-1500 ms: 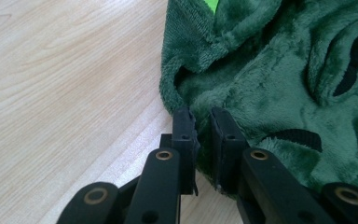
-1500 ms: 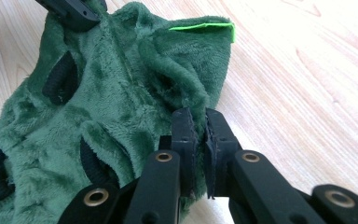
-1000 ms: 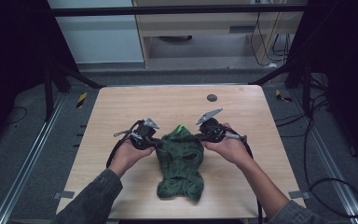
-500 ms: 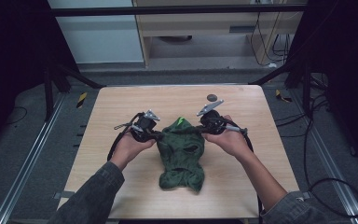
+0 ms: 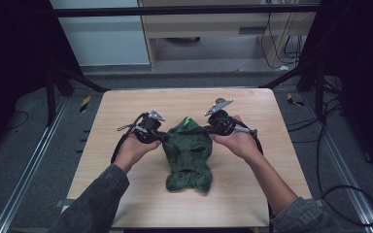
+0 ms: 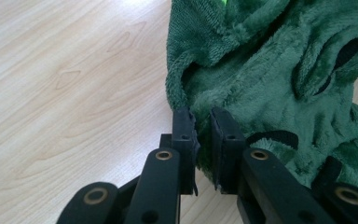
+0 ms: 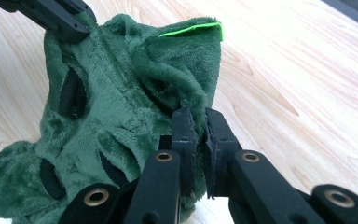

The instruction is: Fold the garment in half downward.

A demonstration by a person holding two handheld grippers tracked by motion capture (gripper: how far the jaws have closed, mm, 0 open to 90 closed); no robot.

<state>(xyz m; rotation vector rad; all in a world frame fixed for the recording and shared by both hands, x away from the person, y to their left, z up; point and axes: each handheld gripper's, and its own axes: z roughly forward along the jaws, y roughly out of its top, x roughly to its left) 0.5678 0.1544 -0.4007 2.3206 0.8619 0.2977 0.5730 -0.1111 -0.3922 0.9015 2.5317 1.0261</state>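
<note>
Both grippers are closed on a green fleece garment (image 5: 188,154), which is held between them over the middle of the wooden table (image 5: 126,104). On the left, the left gripper (image 5: 162,137) is pinched onto the garment's left upper edge; in the left gripper view its jaws are seen nearly together with a fold of the plush cloth (image 6: 270,70) caught between them. On the right, the right gripper (image 5: 205,130) is clamped on the opposite upper edge, and in the right gripper view the fabric (image 7: 121,107) is gripped between the pads (a bright green tag (image 7: 191,30) is visible at the far top of the cloth). Dark-rimmed slits are seen in the fleece. Toward the near side, the garment's lower part rests crumpled on the tabletop. A small dark round object (image 5: 220,101) lies near the far edge.
</note>
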